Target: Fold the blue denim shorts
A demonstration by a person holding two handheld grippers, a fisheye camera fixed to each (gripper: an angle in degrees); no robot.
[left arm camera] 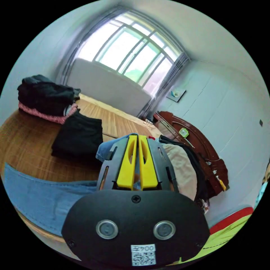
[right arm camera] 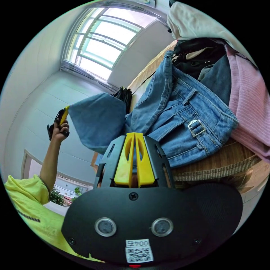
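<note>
The blue denim shorts hang stretched in the air between my two grippers. My right gripper is shut on one edge of them, its yellow jaws pressed together on the cloth. A hand raises my left gripper off to the side, pinching the far corner. In the left gripper view my left gripper is shut on denim, a fold bunches at its tips, and the shorts trail low across the wooden surface.
A folded black garment and a dark stack over pink cloth lie on the wood. A buckled denim garment, a pink knit and white cloth are piled close. A red-brown headboard stands by the wall.
</note>
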